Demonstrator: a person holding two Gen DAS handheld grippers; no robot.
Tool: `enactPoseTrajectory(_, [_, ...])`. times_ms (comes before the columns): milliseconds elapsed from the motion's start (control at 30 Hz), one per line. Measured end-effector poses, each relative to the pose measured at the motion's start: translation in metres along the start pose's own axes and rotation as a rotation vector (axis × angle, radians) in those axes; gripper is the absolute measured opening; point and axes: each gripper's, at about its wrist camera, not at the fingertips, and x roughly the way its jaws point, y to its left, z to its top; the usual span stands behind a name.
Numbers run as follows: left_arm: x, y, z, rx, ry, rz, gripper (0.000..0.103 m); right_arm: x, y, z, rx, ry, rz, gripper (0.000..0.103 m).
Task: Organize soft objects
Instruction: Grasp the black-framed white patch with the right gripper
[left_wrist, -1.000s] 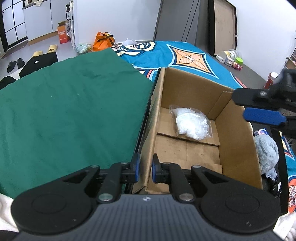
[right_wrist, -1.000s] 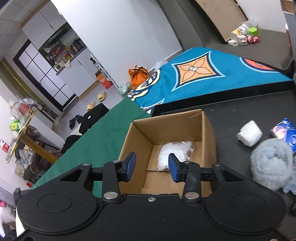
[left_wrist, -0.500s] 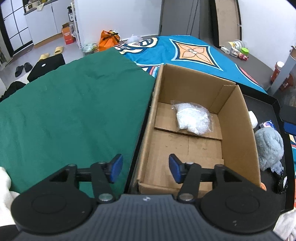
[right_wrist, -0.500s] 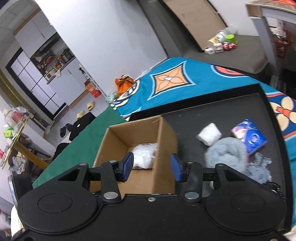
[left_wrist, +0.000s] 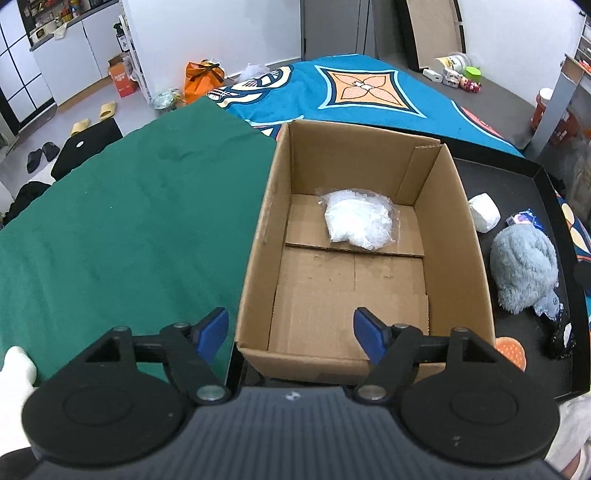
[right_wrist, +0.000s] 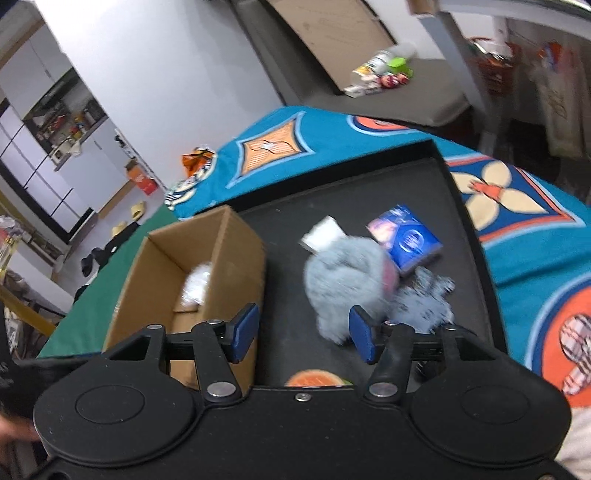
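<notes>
While the left gripper (left_wrist: 291, 334) hangs over the near edge of the box (left_wrist: 450, 206), its jaws are spreading and nothing sits between them; they straddle the near left corner without touching it. Inside, toward the far wall, lies one white bag (left_wrist: 356, 219) of something soft, so the box looks like the collecting spot. The right gripper (right_wrist: 303, 334) is out over the black tray (right_wrist: 476, 236), jaws opening and empty, lined up on the grey plush (right_wrist: 345, 277) just ahead. My read: that plush is the next pick, and the jaws are widening to take its bulk. The rest waits on the tray beside the box: a small white wad (right_wrist: 321, 234) touching the plush, a blue packet (right_wrist: 406, 240), a grey speckled cloth (right_wrist: 424, 299). The packet carries print, but the picture is too blurred to read it. No other writing is legible.
</notes>
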Motion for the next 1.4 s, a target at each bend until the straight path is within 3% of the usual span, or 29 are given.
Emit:
enactPoseTrajectory(233, [-0.003, -0.01, 0.001, 0.033, 0.014, 0.03, 0.076, 0.004, -0.025, -0.017, 0.054, -0.009, -0.064, 0.054])
enactPoseTrajectory(533, [0.0, -0.023, 0.003, 0.083, 0.037, 0.085, 0.076, 0.017, -0.054, -0.03, 0.061, -0.037, -0.209, 0.049])
enactPoseTrajectory(933, [0.006, -0.028, 0.013, 0.117, 0.058, 0.183, 0.076, 0.036, -0.079, -0.039, 0.137, 0.019, -0.21, 0.047])
enactPoseTrajectory(1133, [0.009, -0.029, 0.013, 0.14, 0.077, 0.215, 0.076, 0.043, -0.077, -0.04, 0.11, 0.012, -0.24, 0.049])
enactPoseTrajectory(1167, [0.009, -0.029, 0.012, 0.14, 0.08, 0.217, 0.076, 0.045, -0.077, -0.039, 0.102, 0.01, -0.247, 0.048])
enactPoseTrajectory(1233, [0.01, -0.029, 0.012, 0.14, 0.085, 0.216, 0.076, 0.046, -0.078, -0.039, 0.092, 0.007, -0.261, 0.037])
enactPoseTrajectory(1400, [0.009, -0.03, 0.012, 0.149, 0.079, 0.21, 0.076, 0.04, -0.081, -0.038, 0.09, -0.014, -0.264, 0.027])
